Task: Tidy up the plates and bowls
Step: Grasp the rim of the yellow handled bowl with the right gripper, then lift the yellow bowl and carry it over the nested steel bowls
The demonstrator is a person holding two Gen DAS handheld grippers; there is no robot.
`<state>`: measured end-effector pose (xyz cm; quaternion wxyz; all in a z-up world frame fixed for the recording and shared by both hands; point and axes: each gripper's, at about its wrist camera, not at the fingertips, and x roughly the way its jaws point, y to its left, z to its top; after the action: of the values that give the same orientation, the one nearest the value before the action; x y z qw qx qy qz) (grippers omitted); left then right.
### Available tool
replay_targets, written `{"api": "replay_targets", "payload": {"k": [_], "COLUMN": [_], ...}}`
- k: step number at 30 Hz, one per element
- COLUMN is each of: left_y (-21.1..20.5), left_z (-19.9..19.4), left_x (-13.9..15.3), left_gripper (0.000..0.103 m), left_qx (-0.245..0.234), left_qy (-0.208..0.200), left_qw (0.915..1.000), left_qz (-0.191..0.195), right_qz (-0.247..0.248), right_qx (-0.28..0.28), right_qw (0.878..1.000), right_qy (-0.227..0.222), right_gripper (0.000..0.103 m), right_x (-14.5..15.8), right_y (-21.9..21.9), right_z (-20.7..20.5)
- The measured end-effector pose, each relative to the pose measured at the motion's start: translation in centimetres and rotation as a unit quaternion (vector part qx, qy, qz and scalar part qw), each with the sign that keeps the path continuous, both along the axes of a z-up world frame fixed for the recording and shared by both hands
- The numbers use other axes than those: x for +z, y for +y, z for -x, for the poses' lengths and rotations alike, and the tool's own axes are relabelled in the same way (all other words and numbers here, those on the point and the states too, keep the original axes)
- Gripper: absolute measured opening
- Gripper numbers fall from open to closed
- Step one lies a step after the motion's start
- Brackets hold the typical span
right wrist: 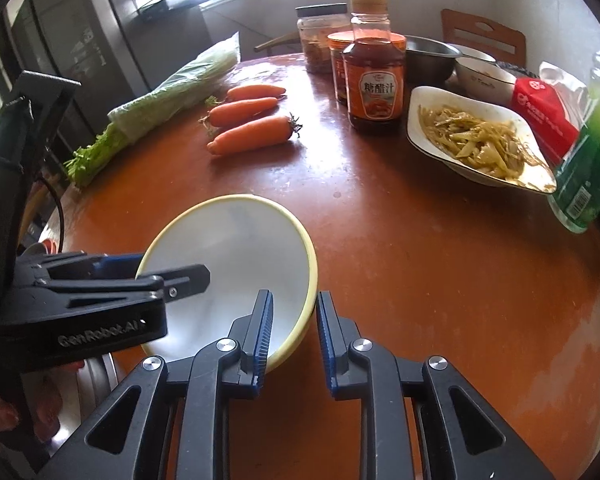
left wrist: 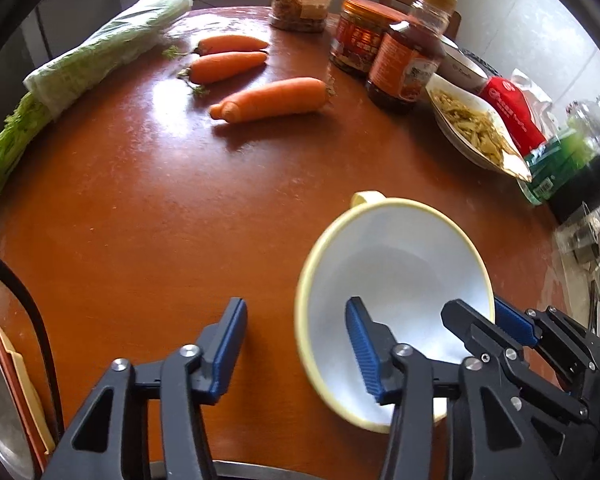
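Right gripper (right wrist: 290, 340) jaws apart, straddling rim of yellow-rimmed bowl (right wrist: 236, 264) near table (right wrist: 420, 280) front edge. Left gripper (left wrist: 296, 354) also wide apart, one finger inside bowl. Bare tabletop btwn bowl & carrots (right wrist: 252, 128). Bowl's base hidden.

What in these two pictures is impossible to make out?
- Left wrist view: pale yellow object behind the yellow-rimmed white bowl, mostly hidden by it.
- Left wrist view: metal and orange stacked dishes, cut off by the frame edge.
- Right wrist view: grey metal bowl's contents, hidden by its wall and brown sauce bottle.
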<state>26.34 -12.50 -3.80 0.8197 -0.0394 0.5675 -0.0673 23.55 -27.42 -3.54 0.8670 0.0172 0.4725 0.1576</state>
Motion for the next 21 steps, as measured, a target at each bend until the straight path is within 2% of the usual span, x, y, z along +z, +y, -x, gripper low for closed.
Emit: {"api": "replay_targets", "payload": {"k": [1,3,7,13,21], "left_y": [-0.3,-0.8,-1.3,-0.7,0.7], "left_z": [0.0,0.2,0.3,0.4,1.5], "left_x": [-0.1,-0.2,-0.1,0.6,3.5], "left_gripper": [0.045,0.036,0.035,0.035,0.035], "left_qx": [-0.007,-0.015,-0.022,-0.015,-0.005], "left_qy": [0.002,0.004,0.0,-0.015,-0.057], "left_qw": [1.0,0.9999,0.9997,0.9998,0.9983], "left_qz": [-0.001,0.0,-0.013,0.005,0.015], "right_qz": [-0.001,0.002,0.015,0.012,0.012], "right_qx": [-0.001,0.0,-0.008,-0.014,-0.007], "right_qw": [1.0,1.0,1.0,0.999,0.998], "right_qy": [-0.003,-0.003,-0.017,-0.03,-0.057], "right_gripper": [0.021,0.02,0.019,0.019,0.019], "right_x": [0.0,0.0,0.3,1.6,4.1], "right_y": [0.1,0.4,1.1,1.3,2.6], "right_z": [0.1,0.3,0.2,0.1,0.7]}}
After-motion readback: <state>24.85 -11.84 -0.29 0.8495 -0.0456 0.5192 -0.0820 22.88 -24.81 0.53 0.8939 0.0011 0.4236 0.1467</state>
